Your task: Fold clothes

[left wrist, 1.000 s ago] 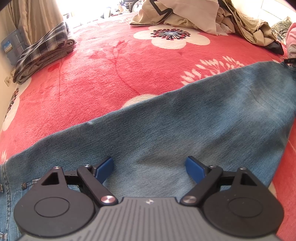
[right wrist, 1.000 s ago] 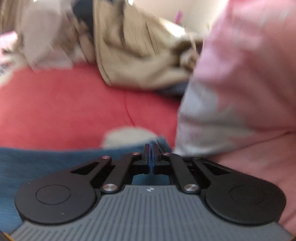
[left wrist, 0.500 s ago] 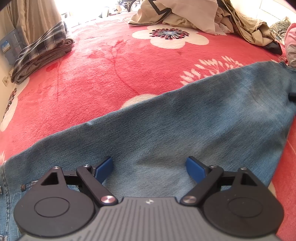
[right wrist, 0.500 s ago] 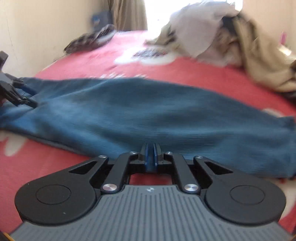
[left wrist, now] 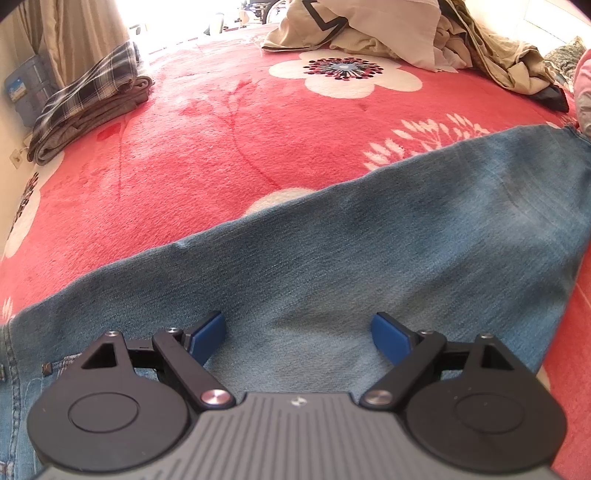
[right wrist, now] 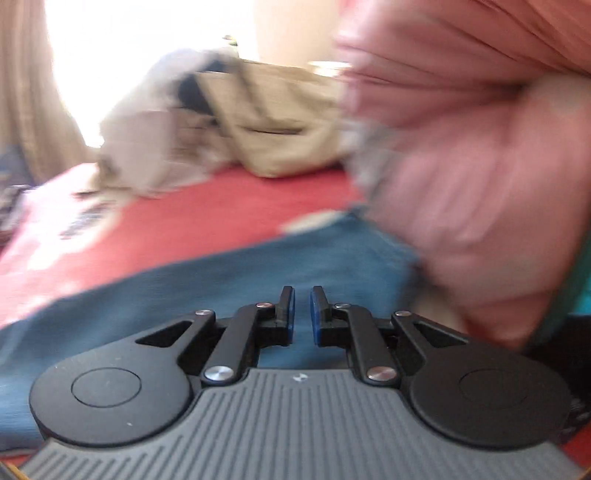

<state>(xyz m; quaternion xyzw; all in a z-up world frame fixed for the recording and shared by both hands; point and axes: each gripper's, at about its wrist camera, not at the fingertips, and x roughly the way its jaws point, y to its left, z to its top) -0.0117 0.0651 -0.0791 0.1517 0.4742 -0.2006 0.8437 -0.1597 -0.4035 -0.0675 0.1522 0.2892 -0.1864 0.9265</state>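
Across the red floral blanket [left wrist: 229, 147] lay the jeans [left wrist: 369, 251], stretched flat from lower left to upper right in the left wrist view. Over them hung the left gripper [left wrist: 298, 332], its blue pads [left wrist: 208, 334] spread wide with only bare denim showing between them and no fold pinched; whether the tips touched the cloth could not be told. The waistband end, with a rivet and stitching, sat at the left edge of that view, below the gripper's left disc, and the hem end lay far off at upper right.

From the right wrist view, much blurred, the right gripper [right wrist: 302, 314] stood over the jeans [right wrist: 221, 284] near their hem end. Its jaws were just opening, a narrow slit between the pads, and nothing was caught in the slit; denim showed beyond it.

Only the left view gave a folded stack [left wrist: 88, 110] of plaid and grey clothes at the blanket's far left, and a sharp sight of the unfolded pile [left wrist: 399, 33] of beige and white clothes at the far edge. Only the right view showed a large pink bulk of cloth [right wrist: 472, 166] close on its right, beside the hem; what it was could not be told through the blur. The pile [right wrist: 236, 122] appeared there too, smeared.
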